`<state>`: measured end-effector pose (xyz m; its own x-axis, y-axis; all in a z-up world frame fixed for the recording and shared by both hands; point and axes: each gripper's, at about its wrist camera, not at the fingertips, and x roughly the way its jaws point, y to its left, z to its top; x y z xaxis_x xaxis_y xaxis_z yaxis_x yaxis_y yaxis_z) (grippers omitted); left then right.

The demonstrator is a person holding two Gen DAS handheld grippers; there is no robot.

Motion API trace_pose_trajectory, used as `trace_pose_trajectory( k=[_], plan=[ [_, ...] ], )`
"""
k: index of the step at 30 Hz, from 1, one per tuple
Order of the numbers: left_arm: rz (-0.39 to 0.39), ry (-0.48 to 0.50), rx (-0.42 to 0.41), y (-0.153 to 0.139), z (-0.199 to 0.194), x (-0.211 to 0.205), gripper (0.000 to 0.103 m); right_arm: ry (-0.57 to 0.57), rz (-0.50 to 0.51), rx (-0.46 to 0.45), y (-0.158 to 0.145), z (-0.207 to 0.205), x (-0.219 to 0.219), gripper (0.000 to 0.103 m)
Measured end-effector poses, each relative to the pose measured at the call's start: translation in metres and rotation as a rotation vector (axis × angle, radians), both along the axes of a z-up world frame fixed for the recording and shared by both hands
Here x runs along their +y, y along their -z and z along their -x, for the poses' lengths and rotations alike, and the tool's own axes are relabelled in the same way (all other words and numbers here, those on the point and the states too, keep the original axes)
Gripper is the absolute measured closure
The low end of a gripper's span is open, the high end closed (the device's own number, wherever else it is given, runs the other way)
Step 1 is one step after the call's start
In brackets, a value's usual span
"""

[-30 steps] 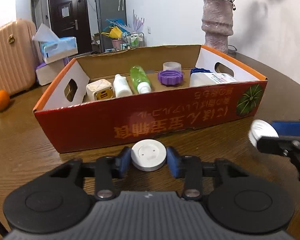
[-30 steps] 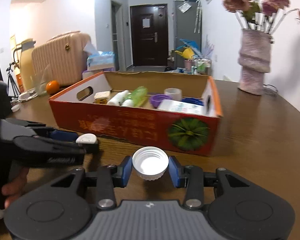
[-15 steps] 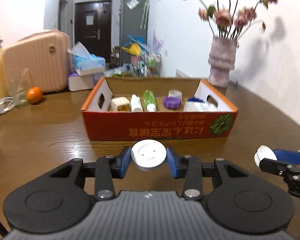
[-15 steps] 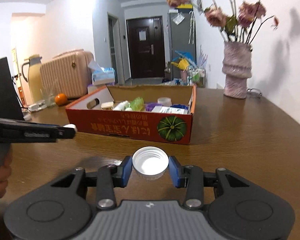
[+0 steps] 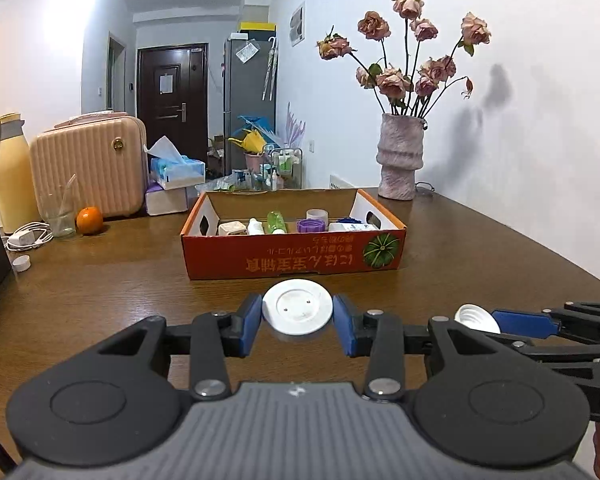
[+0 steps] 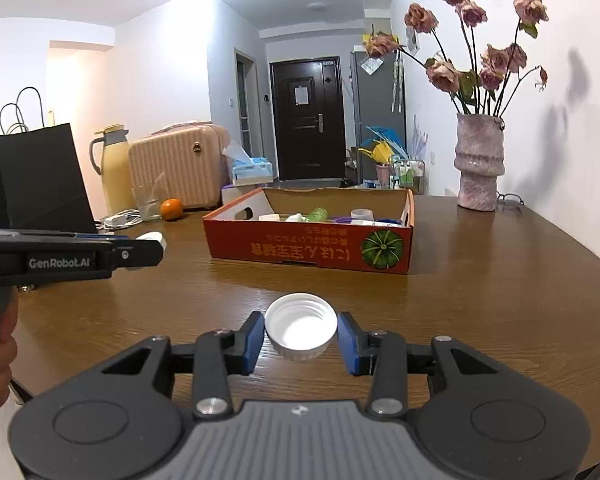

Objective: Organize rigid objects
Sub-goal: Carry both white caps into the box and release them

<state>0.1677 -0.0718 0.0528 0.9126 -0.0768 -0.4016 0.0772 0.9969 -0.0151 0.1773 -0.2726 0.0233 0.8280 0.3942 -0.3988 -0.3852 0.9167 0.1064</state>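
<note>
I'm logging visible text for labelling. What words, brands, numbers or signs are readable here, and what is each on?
"GenRobot.AI": on the side of the black left tool, seen from the right wrist view.
Yellow characters beside a green pumpkin picture, on the red cardboard box: upside down, not readable.
Label on the white bottle lying in the box: too small.
Paper sheet on the dark door: blurred.

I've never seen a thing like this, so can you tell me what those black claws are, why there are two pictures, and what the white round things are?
A person holds two grabber tools, each with its own camera. One picture looks along the left gripper, which pinches a flat white lid. The other looks along the right gripper, which pinches a white screw cap, hollow side up. Ahead, on the brown table, sits a red cardboard box with small bottles and lids inside. A vase of flowers and an orange stand farther back.
</note>
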Motion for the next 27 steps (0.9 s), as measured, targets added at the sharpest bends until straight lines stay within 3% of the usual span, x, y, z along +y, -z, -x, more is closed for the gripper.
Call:
trace_pose_trajectory(
  k=[7, 13, 18, 20, 24, 27],
  plan=[
    [0.032, 0.005, 0.027, 0.004, -0.016, 0.010, 0.063, -0.005, -0.021, 0.012, 0.000, -0.010, 0.005, 0.064],
    [0.026, 0.041, 0.030, 0.000, -0.070, 0.012, 0.063, 0.000, 0.001, -0.001, -0.007, -0.055, 0.008, 0.064],
    [0.017, 0.116, 0.043, -0.003, -0.141, 0.011, 0.063, 0.004, -0.016, -0.037, -0.024, -0.123, 0.008, 0.064],
    [0.018, 0.132, 0.071, -0.002, -0.178, 0.010, 0.063, -0.005, -0.059, -0.016, -0.028, -0.160, 0.004, 0.064],
    [0.024, 0.183, 0.133, 0.006, -0.247, 0.004, 0.063, 0.012, -0.044, 0.024, -0.031, -0.236, 0.009, 0.064],
    [-0.009, 0.223, 0.136, 0.015, -0.278, -0.005, 0.063, -0.018, -0.057, 0.070, -0.027, -0.286, 0.019, 0.064]
  ],
)
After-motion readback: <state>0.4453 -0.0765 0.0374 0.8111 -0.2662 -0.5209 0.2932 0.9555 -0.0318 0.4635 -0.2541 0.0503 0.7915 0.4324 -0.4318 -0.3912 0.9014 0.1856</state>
